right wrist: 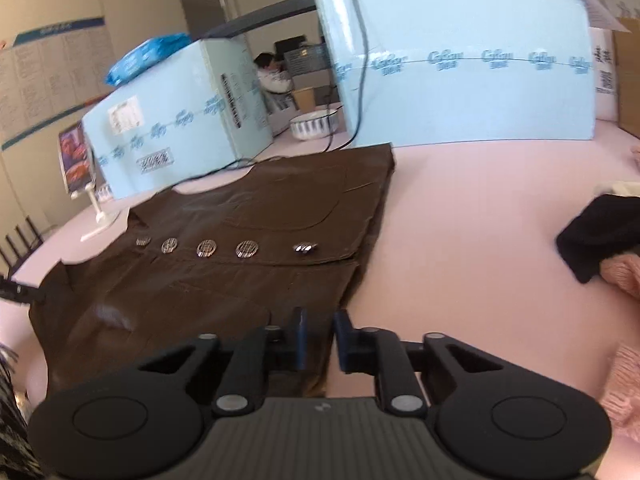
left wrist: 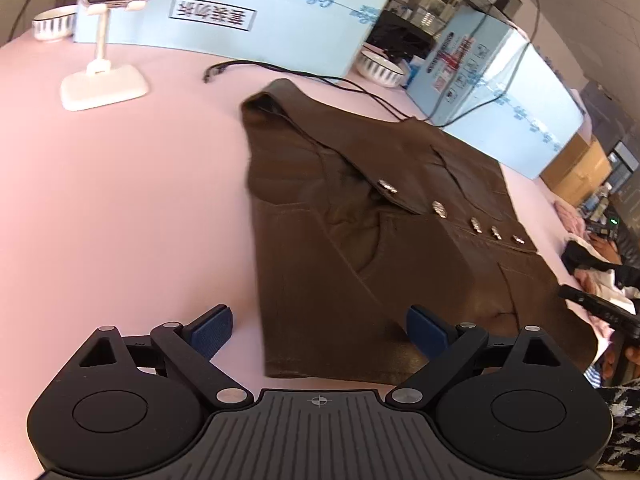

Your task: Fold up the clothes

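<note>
You are tilting both grippers downward over the pink table (left wrist: pixel 120 200). Left gripper (left wrist: pixel 319 330) is gaping wide, brown vest (left wrist: pixel 380 240) toward 1 o'clock. Right gripper (right wrist: pixel 319 340) is pinching the vest's corner at 6 o'clock.

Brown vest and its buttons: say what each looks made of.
The brown vest looks like leather or a faux version: smooth surface, soft sheen, stiff flat folds, visible topstitching; which one I can't tell. Its buttons look like silvery metal, shiny with a crosshatched face, though plated plastic is possible.
</note>
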Motion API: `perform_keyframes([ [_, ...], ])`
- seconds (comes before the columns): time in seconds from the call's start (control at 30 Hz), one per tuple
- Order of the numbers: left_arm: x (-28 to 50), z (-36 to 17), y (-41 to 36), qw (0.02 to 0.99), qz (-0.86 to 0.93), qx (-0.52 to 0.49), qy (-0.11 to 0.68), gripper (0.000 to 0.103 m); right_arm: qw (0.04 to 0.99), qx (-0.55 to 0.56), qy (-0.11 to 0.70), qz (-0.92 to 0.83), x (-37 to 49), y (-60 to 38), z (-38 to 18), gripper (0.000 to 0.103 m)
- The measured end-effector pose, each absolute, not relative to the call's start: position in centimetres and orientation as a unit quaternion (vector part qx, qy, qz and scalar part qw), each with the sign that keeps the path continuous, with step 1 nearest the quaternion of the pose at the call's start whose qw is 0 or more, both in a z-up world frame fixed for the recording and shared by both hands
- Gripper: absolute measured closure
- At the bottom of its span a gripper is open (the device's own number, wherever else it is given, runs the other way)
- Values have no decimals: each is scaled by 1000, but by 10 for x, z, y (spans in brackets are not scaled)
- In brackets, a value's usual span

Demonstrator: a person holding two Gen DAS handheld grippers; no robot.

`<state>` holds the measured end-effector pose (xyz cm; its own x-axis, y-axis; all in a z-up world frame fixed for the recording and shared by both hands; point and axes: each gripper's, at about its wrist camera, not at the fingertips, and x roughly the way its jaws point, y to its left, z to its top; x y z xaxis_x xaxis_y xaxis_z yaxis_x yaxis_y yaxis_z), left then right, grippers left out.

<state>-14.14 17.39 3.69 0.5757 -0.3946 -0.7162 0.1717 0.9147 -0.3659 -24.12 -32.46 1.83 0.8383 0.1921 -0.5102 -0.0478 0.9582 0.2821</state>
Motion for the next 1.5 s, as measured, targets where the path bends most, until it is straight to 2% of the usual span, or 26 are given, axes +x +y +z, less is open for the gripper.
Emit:
perform_keyframes([
  [0.03, -144, 39, 180, 879, -153, -139, 430, 7, 949, 127, 284, 54, -241, -327, 17, 90],
  [0.13, -151, 51, 191, 887, -156, -162, 403, 7, 944, 128, 301, 44, -234, -330, 11, 80],
  [0.2, -154, 72, 180, 895, -201, -129, 376, 7, 939, 161, 294, 72, -229, -332, 11, 42],
  [0.27, -155, 88, 164, 900, -234, -77, 361, 6, 937, 188, 276, 103, -227, -330, 13, 28],
  [0.3, -154, 98, 140, 900, -251, 2, 357, 5, 936, 194, 268, 120, -225, -327, 16, 27],
  [0.43, -141, 102, 67, 860, -311, 217, 341, 5, 936, 191, 264, 135, -219, -316, 14, 27],
  [0.6, -95, 78, 30, 794, -414, 174, 409, 6, 928, 233, 260, 128, -224, -319, -1, 27],
  [0.77, -67, 46, 40, 783, -417, 115, 447, 11, 924, 263, 253, 116, -238, -332, -11, 26],
  [0.87, -68, 35, 47, 783, -421, 100, 448, 14, 923, 269, 251, 109, -240, -336, -13, 26],
  [1.03, -82, 34, 33, 787, -413, 156, 431, 16, 923, 275, 244, 110, -235, -335, -16, 25],
  [1.07, -82, 34, 28, 789, -403, 167, 432, 22, 923, 277, 242, 111, -235, -334, -17, 25],
  [1.13, -79, 38, 23, 805, -362, 165, 441, 42, 923, 278, 240, 111, -234, -333, -17, 23],
  [1.17, -76, 40, 23, 811, -346, 154, 446, 66, 924, 278, 240, 110, -234, -332, -17, 23],
  [1.2, -73, 42, 23, 817, -330, 143, 451, 81, 924, 278, 240, 111, -234, -332, -17, 23],
  [1.37, -64, 42, 40, 820, -330, 71, 461, 95, 923, 281, 239, 112, -234, -333, -17, 23],
  [1.5, -67, 48, 27, 829, -346, 86, 430, 95, 923, 281, 238, 111, -233, -332, -18, 21],
])
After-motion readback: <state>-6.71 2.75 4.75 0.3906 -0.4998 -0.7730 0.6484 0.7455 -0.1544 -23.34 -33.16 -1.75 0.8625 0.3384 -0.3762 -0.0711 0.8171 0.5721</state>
